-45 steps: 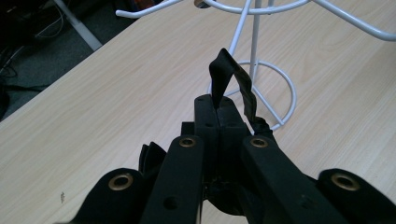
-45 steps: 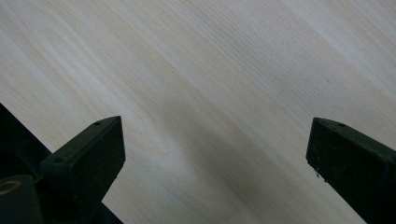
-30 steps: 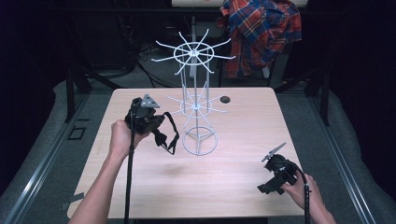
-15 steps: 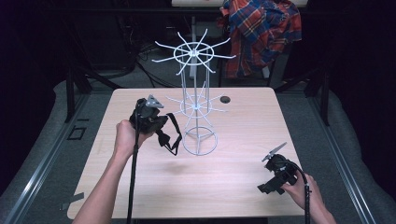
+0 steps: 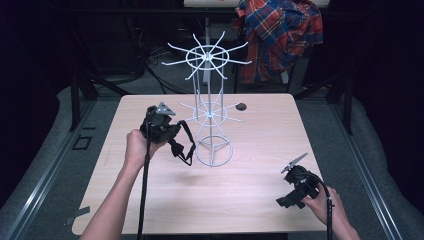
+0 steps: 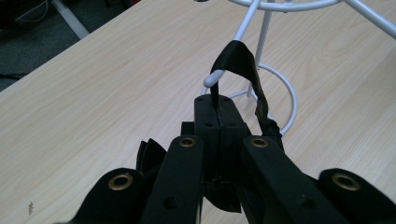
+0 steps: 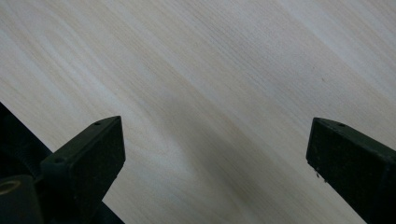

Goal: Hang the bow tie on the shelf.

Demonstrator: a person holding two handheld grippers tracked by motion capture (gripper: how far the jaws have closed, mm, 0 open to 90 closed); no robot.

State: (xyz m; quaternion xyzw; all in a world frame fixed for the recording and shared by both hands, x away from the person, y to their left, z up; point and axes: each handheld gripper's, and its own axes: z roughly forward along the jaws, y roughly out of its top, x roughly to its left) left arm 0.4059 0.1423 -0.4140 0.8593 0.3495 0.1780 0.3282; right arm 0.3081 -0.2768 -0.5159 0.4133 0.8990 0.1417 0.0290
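My left gripper point(image 5: 161, 125) has edged right over the last second, closer to the wire rack point(image 5: 210, 112), and now hangs just beside its lower ring of hooks. Along its jaws I see them pressed flat together on a black strap point(image 6: 240, 70), which loops up and over the tip of a white hook point(image 6: 211, 80) before dropping back toward the gripper. From above, the strap dangles between gripper and the rack's base ring. My right gripper point(image 5: 299, 186) has stayed put near the table's point(image 5: 250, 200) front right corner, well apart from the rack; its jaws stand wide with nothing between them, only bare wood point(image 7: 210, 93) below. A small dark disc point(image 5: 241, 106) lies behind the rack.
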